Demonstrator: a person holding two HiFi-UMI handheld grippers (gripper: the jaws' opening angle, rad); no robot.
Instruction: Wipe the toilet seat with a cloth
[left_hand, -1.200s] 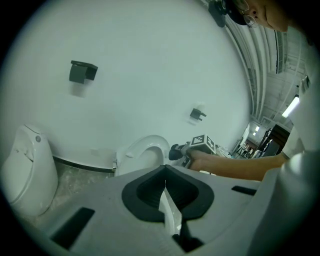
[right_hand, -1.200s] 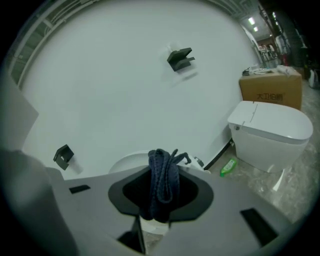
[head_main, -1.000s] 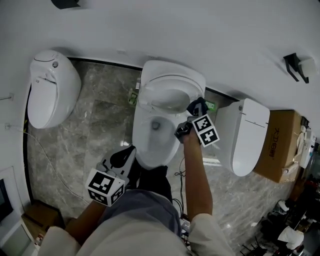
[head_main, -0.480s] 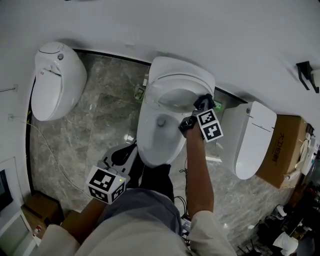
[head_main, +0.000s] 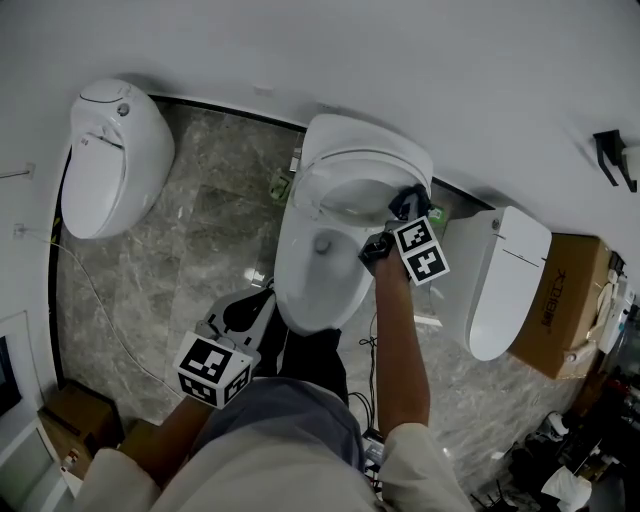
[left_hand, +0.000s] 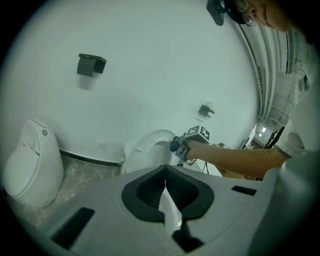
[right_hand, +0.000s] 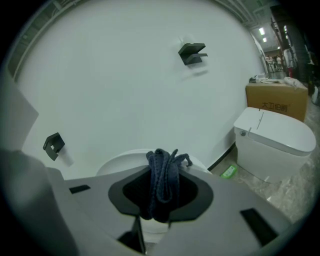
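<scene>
The middle toilet (head_main: 318, 285) stands with its lid up and its white seat (head_main: 297, 250) showing. My right gripper (head_main: 401, 212) is at the seat's right rear edge, shut on a bunched dark blue cloth (head_main: 407, 200). In the right gripper view the cloth (right_hand: 162, 177) fills the gap between the jaws, with the raised lid (right_hand: 117, 164) behind it. Low by the bowl's front left, near the person's legs, my left gripper (head_main: 252, 308) is shut and holds nothing. From the left gripper view (left_hand: 165, 186) the toilet (left_hand: 150, 146) and the right gripper (left_hand: 177, 145) lie ahead.
A second toilet (head_main: 110, 155) stands at the left and a third (head_main: 497, 280) close on the right, with a cardboard box (head_main: 565, 300) beyond it. A cable (head_main: 92, 305) trails over the marble floor. A black bracket (head_main: 612, 150) hangs on the wall.
The right gripper with the cloth has shifted a little along the right rear of the seat. The left gripper has stayed put. The head view has shifted a little.
</scene>
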